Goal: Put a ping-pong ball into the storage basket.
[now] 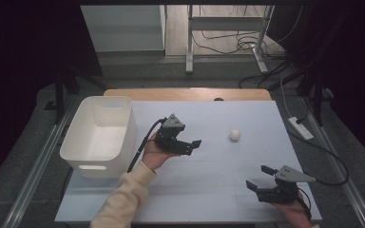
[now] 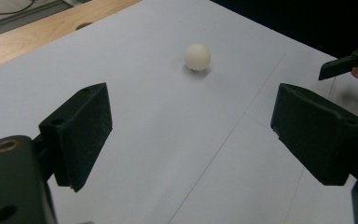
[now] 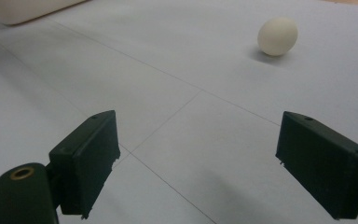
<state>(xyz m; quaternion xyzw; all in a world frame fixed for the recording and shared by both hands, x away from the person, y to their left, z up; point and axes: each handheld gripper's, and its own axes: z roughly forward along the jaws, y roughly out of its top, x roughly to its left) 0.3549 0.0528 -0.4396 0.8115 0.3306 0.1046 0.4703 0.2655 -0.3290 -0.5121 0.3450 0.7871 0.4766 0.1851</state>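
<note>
Your left gripper (image 1: 193,145) hovers over the table (image 1: 209,190) with its jaws wide and nothing between them; the white ball (image 1: 235,135) lies on the table apart from it, at about two o'clock. Your right gripper (image 1: 259,178) also stands wide and empty; the ball sits well off at its eleven o'clock, and the white bin (image 1: 100,137) stands at the table's nine o'clock edge.

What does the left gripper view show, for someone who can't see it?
A small white ball sits alone on a pale table, straight ahead of the left hand-held gripper, whose two black jaws stand wide open with nothing between them. The tip of the right hand-held gripper shows at the right edge.
</note>
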